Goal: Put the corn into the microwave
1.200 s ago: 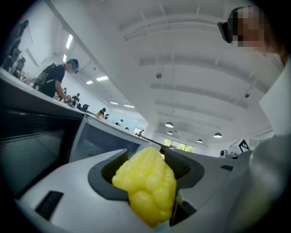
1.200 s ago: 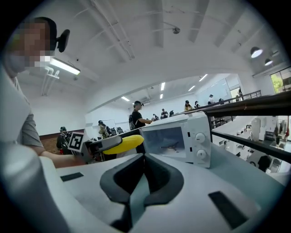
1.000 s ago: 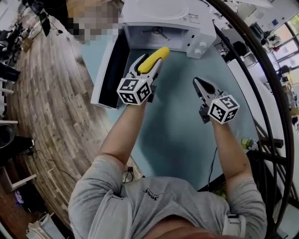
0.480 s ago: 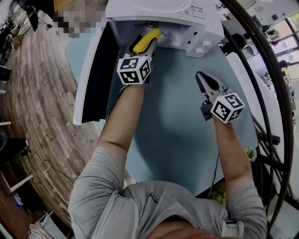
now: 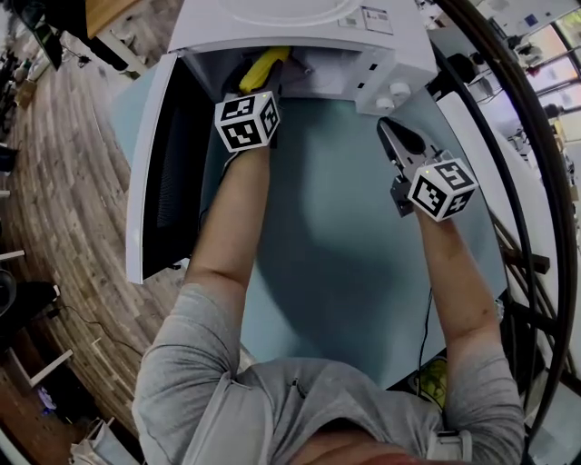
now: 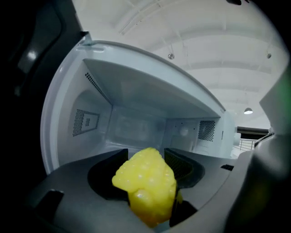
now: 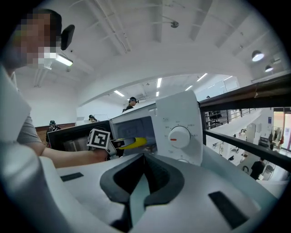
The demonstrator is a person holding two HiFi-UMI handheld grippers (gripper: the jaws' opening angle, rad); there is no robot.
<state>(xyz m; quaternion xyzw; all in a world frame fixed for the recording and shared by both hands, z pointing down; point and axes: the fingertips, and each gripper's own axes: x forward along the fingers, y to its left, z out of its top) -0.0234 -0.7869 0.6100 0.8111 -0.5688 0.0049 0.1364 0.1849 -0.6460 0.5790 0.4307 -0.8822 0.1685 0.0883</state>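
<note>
Plainly, knobbly yellow corn (image 6: 145,186), smooth boxy white microwave (image 5: 290,23)

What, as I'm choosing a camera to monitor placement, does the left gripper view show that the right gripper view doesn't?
Only the left gripper view: the microwave's cavity from inside, with its side vent grille, and the left gripper shut on the corn close up. Only the right gripper view: the control dial, the left gripper's marker cube, the person's forearm, and the right gripper, shut and empty. Both: the corn at the open microwave's mouth.
</note>
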